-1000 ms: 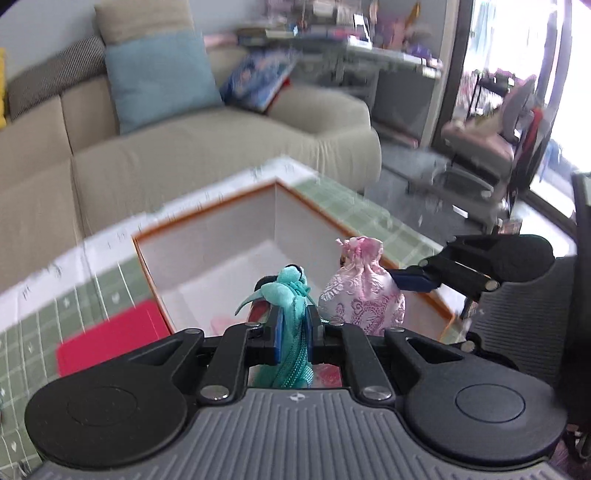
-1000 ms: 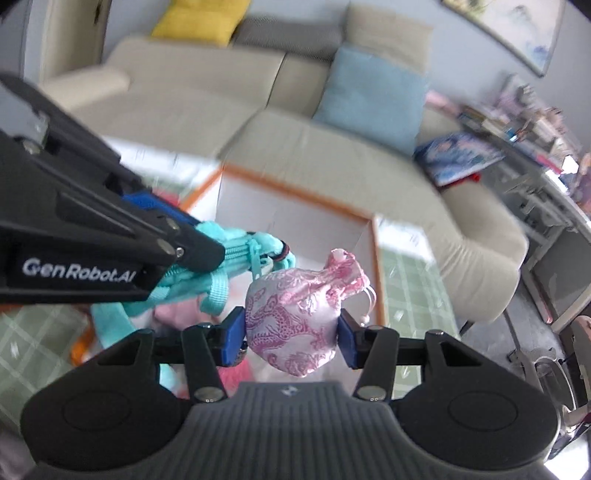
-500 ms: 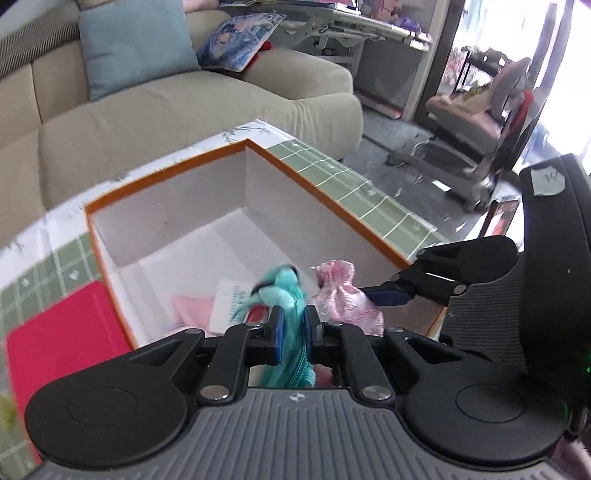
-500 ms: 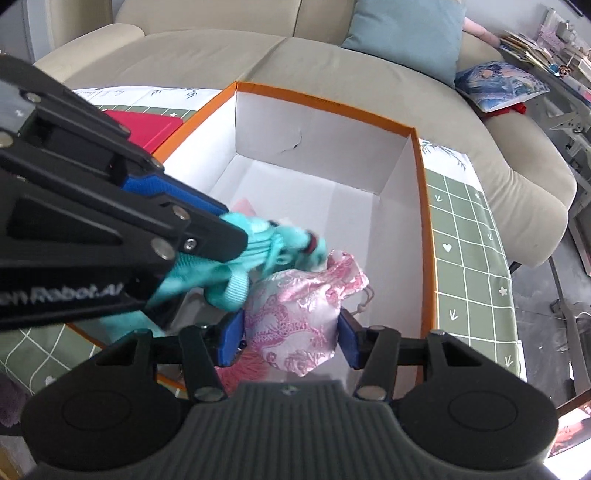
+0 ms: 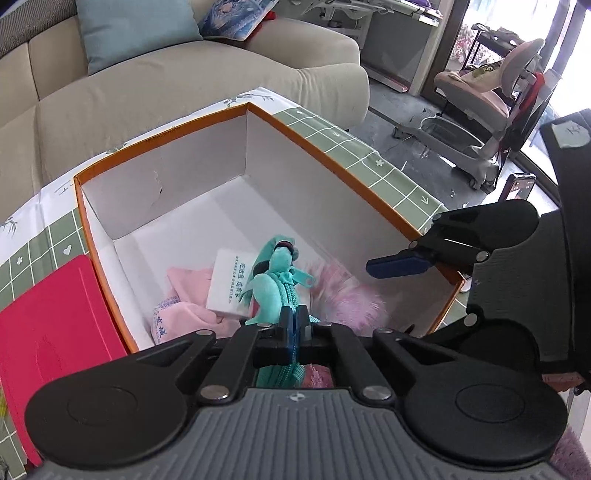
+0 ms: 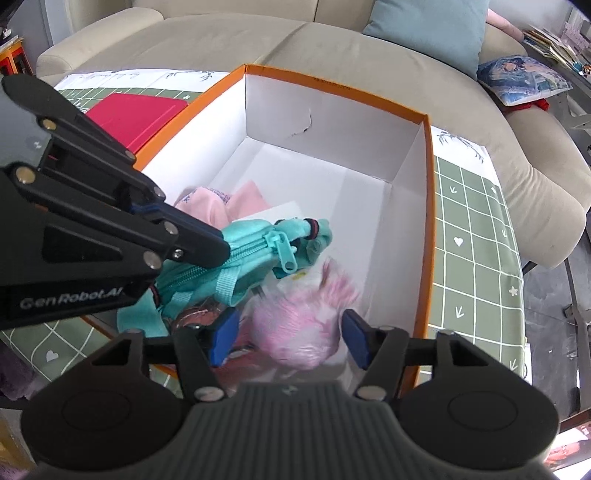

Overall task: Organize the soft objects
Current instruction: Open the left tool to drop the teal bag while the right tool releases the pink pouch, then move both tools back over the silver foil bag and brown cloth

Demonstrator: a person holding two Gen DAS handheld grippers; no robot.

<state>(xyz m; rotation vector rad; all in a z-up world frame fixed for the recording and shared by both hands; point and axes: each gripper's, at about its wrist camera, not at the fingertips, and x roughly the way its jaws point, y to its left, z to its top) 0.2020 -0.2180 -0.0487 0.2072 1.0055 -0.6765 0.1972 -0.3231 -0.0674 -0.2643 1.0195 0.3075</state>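
Note:
An orange-rimmed white box (image 5: 343, 168) stands on the green checked tablecloth; it also shows in the right wrist view (image 6: 428, 206). My left gripper (image 5: 294, 325) is shut on a teal zip pouch (image 5: 275, 286) and holds it over the box's near end; the pouch also shows in the right wrist view (image 6: 258, 251). My right gripper (image 6: 288, 338) is open over the box. The pink patterned drawstring pouch (image 6: 303, 328) is blurred between the open fingers, not gripped; in the left wrist view it (image 5: 343, 291) is inside the box. A pink cloth (image 5: 184, 302) and a white card (image 5: 231, 284) lie on the box floor.
A red flat lid (image 5: 48, 332) lies on the tablecloth left of the box. A beige sofa (image 5: 184, 81) with a blue cushion (image 5: 136, 29) stands behind the table. A pink chair (image 5: 480, 96) stands on the floor at the right.
Both grippers have come down over the box. My right gripper has opened and let go of the pink pouch, which is dropping into the box. My left gripper still grips the teal pouch.

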